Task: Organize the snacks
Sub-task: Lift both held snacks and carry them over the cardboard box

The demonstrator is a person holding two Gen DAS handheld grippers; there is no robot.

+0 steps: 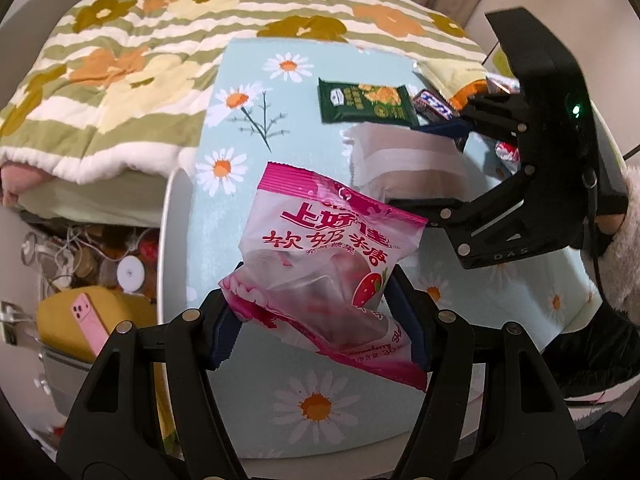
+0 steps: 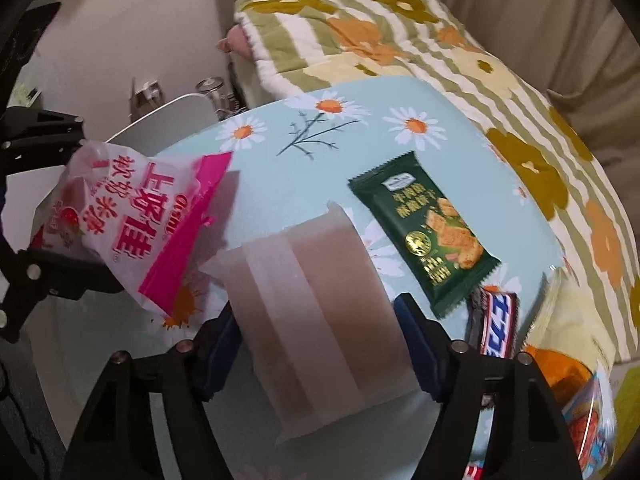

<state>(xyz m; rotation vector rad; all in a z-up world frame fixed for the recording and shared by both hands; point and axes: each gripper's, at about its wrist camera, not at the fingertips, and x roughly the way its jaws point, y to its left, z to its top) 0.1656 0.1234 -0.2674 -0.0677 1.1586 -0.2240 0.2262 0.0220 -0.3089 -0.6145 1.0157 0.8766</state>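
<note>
Gripping the pink bag (image 1: 320, 256) at its lower half, the left gripper (image 1: 320, 320) holds it above the tabletop (image 1: 240, 208). It looks light, soft, crinkly. The right gripper (image 2: 320, 344) clamps a frosted pouch (image 2: 320, 300), low centre in its view.

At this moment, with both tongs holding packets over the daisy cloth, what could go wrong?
1. The left tongs pinch the pink candy bag only at its lower part; the puffy bag leans and may slip.
2. The right tongs straddle the pale translucent packet; its slick film could slide out if squeezed unevenly.
3. The green cracker pack and chocolate bar lie close beside the right tongs and could get knocked.
</note>
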